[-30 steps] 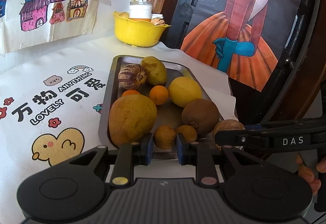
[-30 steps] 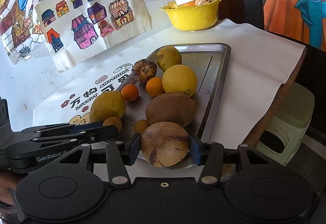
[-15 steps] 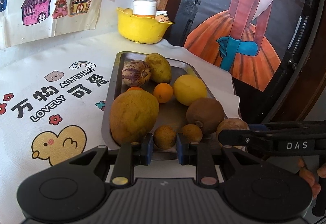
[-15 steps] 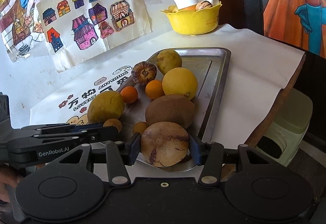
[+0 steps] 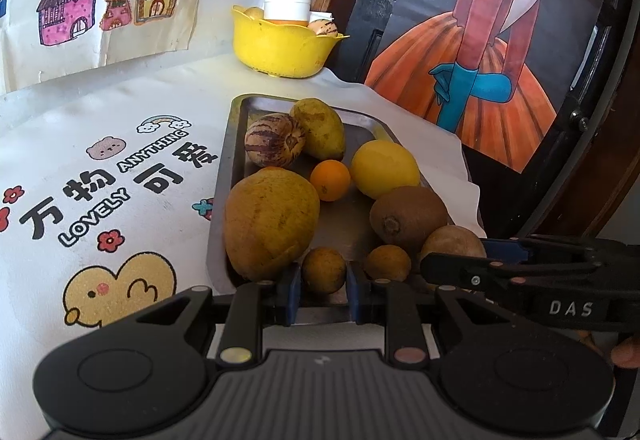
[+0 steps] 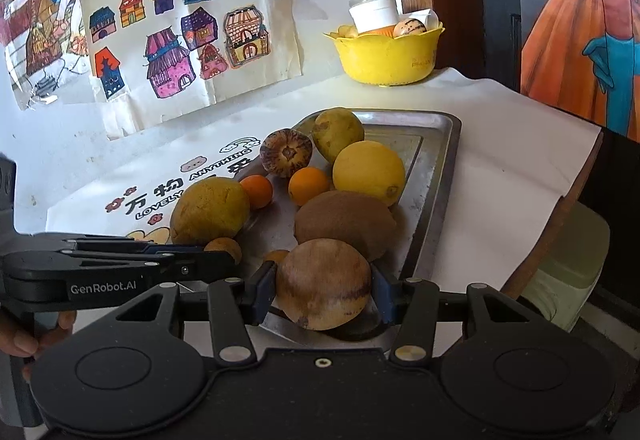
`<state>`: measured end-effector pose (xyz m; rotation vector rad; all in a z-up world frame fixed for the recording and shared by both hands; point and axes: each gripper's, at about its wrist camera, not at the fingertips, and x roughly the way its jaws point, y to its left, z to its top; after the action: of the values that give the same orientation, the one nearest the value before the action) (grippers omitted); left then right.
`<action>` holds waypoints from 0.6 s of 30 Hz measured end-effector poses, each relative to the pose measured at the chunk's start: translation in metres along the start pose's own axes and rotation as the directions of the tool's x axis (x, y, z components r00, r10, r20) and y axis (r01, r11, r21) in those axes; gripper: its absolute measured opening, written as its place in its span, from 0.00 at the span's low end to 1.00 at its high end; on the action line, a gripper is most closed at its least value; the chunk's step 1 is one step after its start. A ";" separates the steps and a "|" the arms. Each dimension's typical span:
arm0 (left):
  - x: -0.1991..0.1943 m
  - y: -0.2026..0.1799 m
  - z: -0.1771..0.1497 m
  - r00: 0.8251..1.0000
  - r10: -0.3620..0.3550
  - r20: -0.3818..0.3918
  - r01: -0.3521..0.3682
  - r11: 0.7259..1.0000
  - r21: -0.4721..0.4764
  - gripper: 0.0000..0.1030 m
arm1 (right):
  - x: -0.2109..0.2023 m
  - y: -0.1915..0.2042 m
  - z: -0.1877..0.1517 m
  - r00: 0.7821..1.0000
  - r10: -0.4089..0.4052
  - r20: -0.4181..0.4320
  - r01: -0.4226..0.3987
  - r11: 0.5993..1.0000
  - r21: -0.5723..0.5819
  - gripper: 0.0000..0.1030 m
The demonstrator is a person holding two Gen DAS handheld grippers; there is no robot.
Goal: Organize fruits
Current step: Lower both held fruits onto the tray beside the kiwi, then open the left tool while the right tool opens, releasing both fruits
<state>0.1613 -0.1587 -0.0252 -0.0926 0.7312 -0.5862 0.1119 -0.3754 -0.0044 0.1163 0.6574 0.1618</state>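
While the left gripper (image 5: 320,290) flanks a small brown fruit (image 5: 323,270), the right gripper (image 6: 325,292) clasps a round brown fruit (image 6: 323,289)

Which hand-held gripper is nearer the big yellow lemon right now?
Right, by a small margin. The right hand-held gripper sits at the tray's near right corner, with a brown fruit and a kiwi between it and the lemon. The left hand-held gripper is at the near edge, further left.

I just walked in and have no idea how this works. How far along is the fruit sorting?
Early, it seems. The yellow bowl already holds a few items, whether sorted there I cannot tell. In hand: the right gripper is closed on a mottled brown fruit, and the left gripper has its jaws either side of a small brown fruit. The other fruits still lie on the metal tray.
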 end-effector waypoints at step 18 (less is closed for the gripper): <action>0.011 0.010 0.009 0.999 0.035 0.009 -0.035 0.998 -0.054 0.25 | 0.019 0.004 -0.009 0.987 -0.089 0.132 0.099 0.992 -0.076 0.50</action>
<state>0.1783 -0.1568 -0.0278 -0.1324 0.7377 -0.5323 0.1210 -0.3679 -0.0221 0.0157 0.5261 0.0896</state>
